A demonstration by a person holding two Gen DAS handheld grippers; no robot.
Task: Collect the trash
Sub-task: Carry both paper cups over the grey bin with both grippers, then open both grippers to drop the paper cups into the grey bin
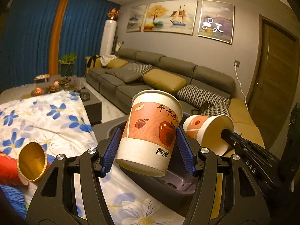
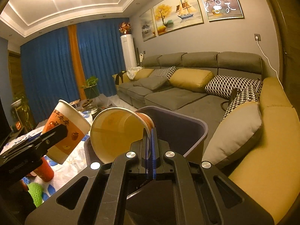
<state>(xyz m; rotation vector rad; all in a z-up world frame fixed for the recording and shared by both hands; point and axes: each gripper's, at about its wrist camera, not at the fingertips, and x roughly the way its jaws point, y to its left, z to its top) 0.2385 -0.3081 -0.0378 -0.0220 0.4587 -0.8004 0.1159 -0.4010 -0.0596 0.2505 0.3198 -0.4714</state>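
- Holding an apple cup [image 1: 150, 129] by its sides, your left gripper [image 1: 148, 150] stands about half open, its blue pads [image 1: 110, 150] pressed on the cup's wall left and right.
- That cup sits tilted between the fingers, mouth up and away from you, base toward the camera, above the near edge of the bin [image 1: 176, 183].
- Your right gripper [image 2: 150, 150] is clenched nearly flat on the rim of a second cup [image 2: 118, 131]; one finger is inside the mouth, one outside.
- That second cup lies on its side, mouth facing the right camera, and hangs over the bin's [image 2: 187, 123] opening.
- In the left view you see the second cup [image 1: 208, 131] just right of the first, close but apart, with the right gripper's finger [image 1: 230, 136] reaching into its mouth.
- A red cup [image 1: 22, 165] lies on its side on the floral cloth [image 1: 46, 116] covering the counter, left of your left gripper and well apart from it.
- The sofa [image 2: 178, 93] runs behind the bin.
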